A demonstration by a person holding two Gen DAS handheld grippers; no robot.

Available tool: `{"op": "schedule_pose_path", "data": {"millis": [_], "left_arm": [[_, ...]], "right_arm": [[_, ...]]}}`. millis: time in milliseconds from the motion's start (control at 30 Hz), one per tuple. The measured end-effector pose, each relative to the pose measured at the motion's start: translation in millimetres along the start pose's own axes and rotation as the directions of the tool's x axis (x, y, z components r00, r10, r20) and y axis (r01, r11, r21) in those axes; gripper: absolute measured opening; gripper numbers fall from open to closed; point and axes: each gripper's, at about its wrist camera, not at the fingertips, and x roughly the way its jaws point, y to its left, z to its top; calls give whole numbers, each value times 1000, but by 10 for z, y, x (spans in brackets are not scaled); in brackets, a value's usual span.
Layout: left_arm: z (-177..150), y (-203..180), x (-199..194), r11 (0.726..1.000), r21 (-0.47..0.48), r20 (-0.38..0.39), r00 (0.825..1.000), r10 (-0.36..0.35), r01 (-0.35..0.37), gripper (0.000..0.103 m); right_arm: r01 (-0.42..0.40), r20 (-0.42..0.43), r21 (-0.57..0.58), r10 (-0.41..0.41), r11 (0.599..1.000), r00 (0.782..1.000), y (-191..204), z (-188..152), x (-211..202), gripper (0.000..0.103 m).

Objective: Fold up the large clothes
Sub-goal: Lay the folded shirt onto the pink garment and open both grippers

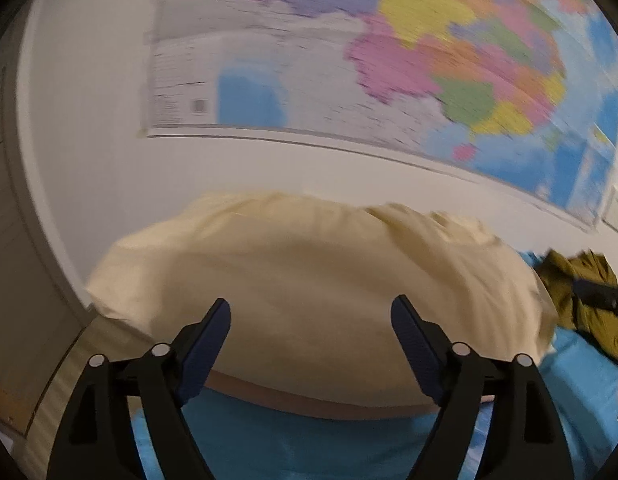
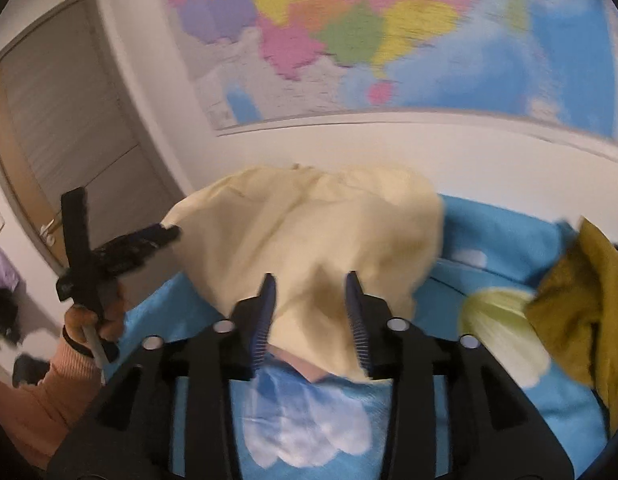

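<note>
1. A blue sheet (image 2: pixel 501 232) covers the bed.
2. The cream garment (image 2: pixel 309 232) lies heaped on it, below the wall map (image 1: pixel 389 60).
3. An olive garment (image 2: pixel 581 312) lies at the right.
4. The left gripper (image 1: pixel 311 320) hovers, jaws spread, empty.
5. The right gripper (image 2: pixel 311 304) stands part-open astride a cream fold; whether it pinches, I cannot tell.

Colourful wall map (image 1: pixel 389 60), grey door (image 2: pixel 69 120), blue cloud-print bedsheet (image 2: pixel 509 240)
</note>
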Motion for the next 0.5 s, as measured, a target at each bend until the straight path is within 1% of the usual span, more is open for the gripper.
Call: {"op": "schedule_pose_path", "data": {"millis": [67, 100, 133, 167, 233, 300, 400, 500], "left_arm": [[-48, -150, 93, 1000, 31, -14, 1000, -2, 2, 80], [-79, -190, 115, 999, 37, -23, 1000, -8, 9, 81], [-104, -236, 152, 999, 41, -33, 999, -11, 13, 81], [-107, -254, 206, 999, 43, -43, 999, -6, 8, 81], [-135, -290, 323, 998, 57, -67, 998, 12, -8, 81], [-150, -294, 396, 998, 67, -73, 997, 20, -15, 81], [-198, -316, 464, 996, 81, -84, 996, 36, -29, 82], [-200, -314, 457, 996, 78, -86, 995, 47, -40, 83]], "right_arm": [[-10, -12, -10, 9, 1000, 1000, 31, 13, 116, 43], [-9, -20, 1, 9, 1000, 1000, 37, 28, 217, 45], [-12, -37, 14, 12, 1000, 999, 14, 24, 306, 49], [-14, -58, 25, 16, 1000, 998, -33, -1, 395, 50], [-1, -110, 48, 6, 999, 994, -97, -55, 617, 49], [-5, -165, 84, 18, 996, 986, -201, -156, 798, 46], [-22, -172, 116, 42, 993, 984, -267, -231, 884, 46], [-4, -169, 86, 18, 996, 985, -198, -233, 843, 48]]}}
